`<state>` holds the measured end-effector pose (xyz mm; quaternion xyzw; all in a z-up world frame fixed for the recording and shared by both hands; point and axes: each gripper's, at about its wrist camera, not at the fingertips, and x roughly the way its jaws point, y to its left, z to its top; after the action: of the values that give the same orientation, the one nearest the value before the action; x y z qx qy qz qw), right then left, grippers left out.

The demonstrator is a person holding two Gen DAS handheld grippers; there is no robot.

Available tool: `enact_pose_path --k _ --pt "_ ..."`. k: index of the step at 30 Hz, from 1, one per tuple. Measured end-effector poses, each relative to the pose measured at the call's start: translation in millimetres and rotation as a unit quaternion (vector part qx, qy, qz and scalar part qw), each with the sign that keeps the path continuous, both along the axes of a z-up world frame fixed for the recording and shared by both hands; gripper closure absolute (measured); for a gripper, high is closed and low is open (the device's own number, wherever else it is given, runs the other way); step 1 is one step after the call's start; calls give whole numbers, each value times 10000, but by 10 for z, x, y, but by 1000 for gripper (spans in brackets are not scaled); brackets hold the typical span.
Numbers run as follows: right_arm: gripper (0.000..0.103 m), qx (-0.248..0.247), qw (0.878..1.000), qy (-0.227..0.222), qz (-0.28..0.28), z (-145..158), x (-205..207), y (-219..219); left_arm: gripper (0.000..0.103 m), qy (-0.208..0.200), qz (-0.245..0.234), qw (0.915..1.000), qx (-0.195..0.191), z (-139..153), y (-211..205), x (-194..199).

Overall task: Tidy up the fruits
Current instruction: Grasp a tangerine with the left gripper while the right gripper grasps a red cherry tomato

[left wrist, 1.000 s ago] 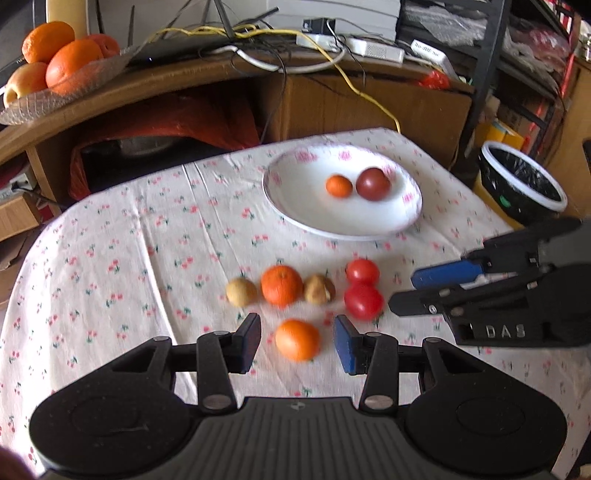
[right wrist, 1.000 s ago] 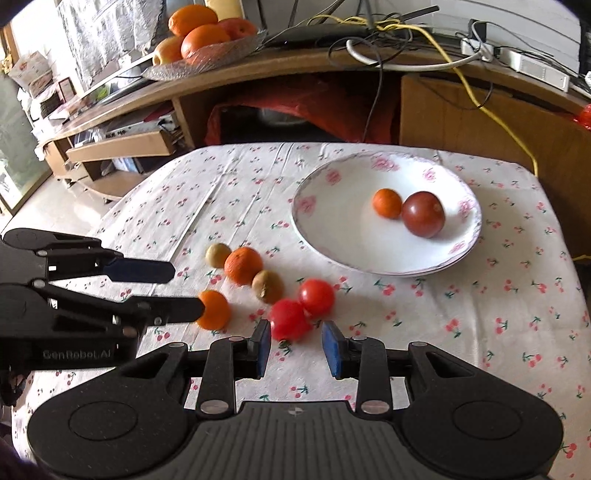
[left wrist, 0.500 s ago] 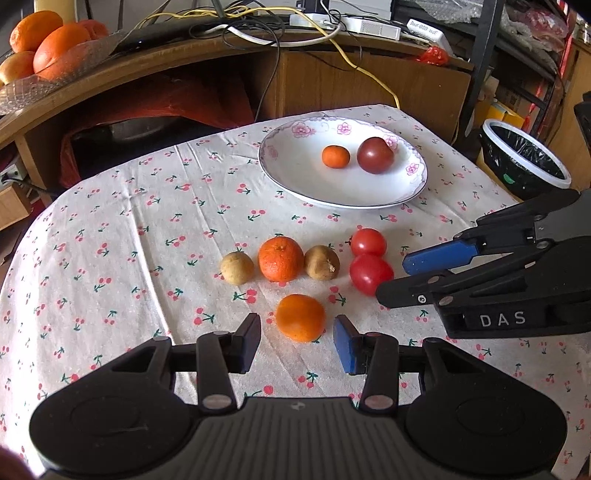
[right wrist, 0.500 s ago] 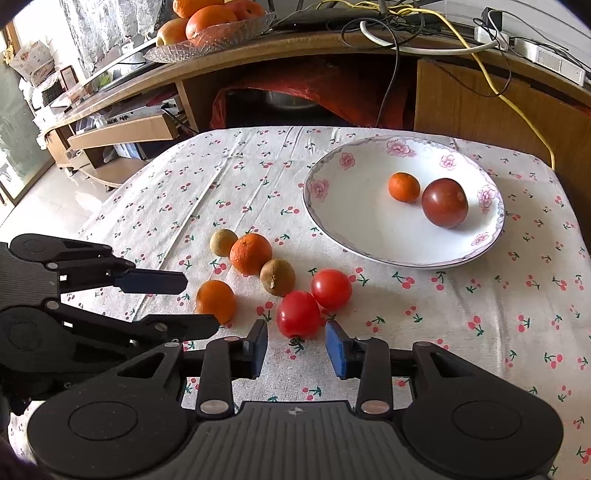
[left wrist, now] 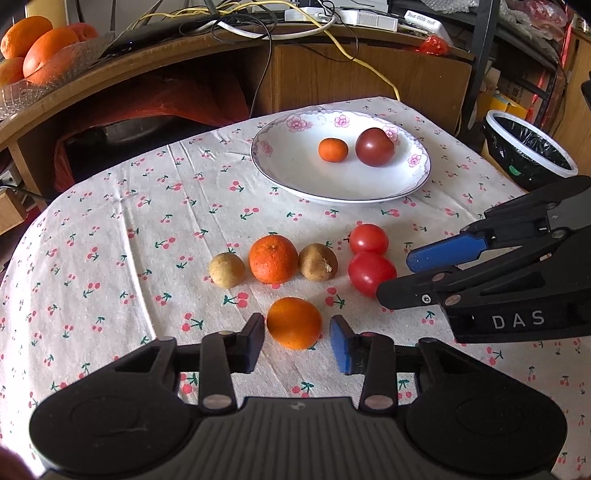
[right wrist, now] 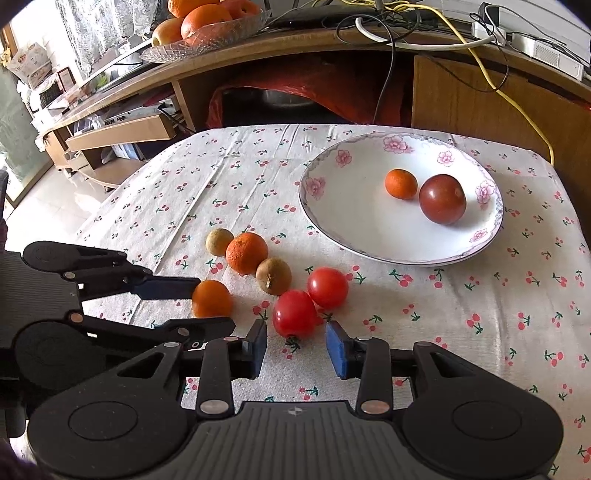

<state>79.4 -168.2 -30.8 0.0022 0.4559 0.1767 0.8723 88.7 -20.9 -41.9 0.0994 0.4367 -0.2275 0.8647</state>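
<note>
My left gripper is open, its fingers either side of a small orange on the cherry-print cloth, not clamped on it. My right gripper is open just short of a red tomato, with a second tomato behind it. A bigger orange lies between two brown fruits. The white flowered plate holds a little orange and a dark red tomato. The right gripper shows from the side in the left wrist view.
A glass bowl of oranges sits on the wooden shelf behind the table, among cables. A bin lined with a black bag stands beyond the table's right edge. The table drops off at the left and far edges.
Both grippers have moved forward and lower toward the fruit. The small orange now sits between the left fingers, and the red tomato lies just ahead of the right fingertips.
</note>
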Motion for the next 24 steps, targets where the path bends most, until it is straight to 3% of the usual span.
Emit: enact_pose_path --k 3,24 --pt "71 33 10000 3 0 -2 16 13 63 -43 15 10000 -3 7 9 -12" --pt "71 -187 9998 6 -2 -147 127 123 62 23 -73 10000 24 -10 46 -22"
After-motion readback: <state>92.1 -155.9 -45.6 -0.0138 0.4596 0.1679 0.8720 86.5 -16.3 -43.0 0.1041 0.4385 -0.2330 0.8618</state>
